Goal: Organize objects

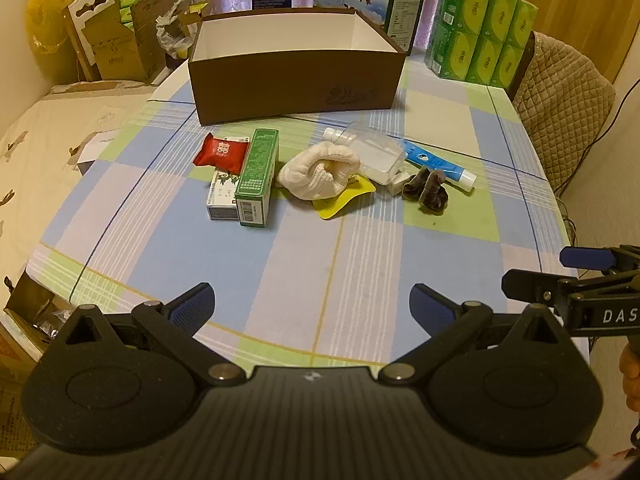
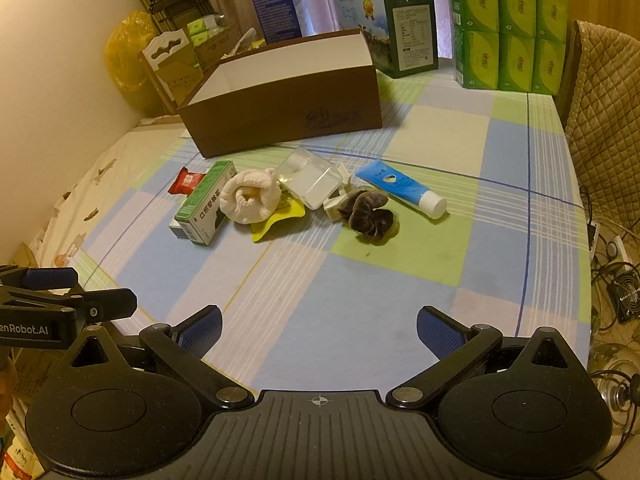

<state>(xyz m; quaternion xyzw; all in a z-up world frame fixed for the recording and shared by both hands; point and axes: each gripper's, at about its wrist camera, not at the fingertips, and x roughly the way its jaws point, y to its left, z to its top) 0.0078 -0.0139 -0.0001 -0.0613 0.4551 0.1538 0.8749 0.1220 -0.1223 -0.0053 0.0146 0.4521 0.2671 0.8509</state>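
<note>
- Presently both grippers hang above the near edge of the checked tablecloth [image 1: 304, 248], well short of the clutter.
- Left gripper [image 1: 311, 307]: jaws spread wide, nothing between the blue pads [image 1: 192, 305].
- Right gripper [image 2: 319, 328]: jaws likewise wide apart and empty; in the left wrist view it shows at the right edge, beside the left one.
- Mid-table, a loose row of items. From the left: red snack packet [image 1: 221, 153] lying on a white carton [image 1: 222, 196]; green carton [image 1: 257, 176] just beside, touching both.
- Rolled white sock [image 1: 318, 172] sits on a yellow pouch [image 1: 345, 197].
- Clear plastic case [image 1: 374, 154] behind the sock, a small white cap at its far left corner.
- Dark velvet scrunchie [image 2: 369, 213] near the case; blue tube [image 2: 400, 188] with white cap just beside it on the right.
- Brown cardboard box [image 1: 294, 80], open top, white inside, stands behind the row; nothing visible in it from either view.
- Beyond the box: a milk carton case [image 2: 386, 26] and a stack of green tissue packs [image 2: 508, 28].
</note>
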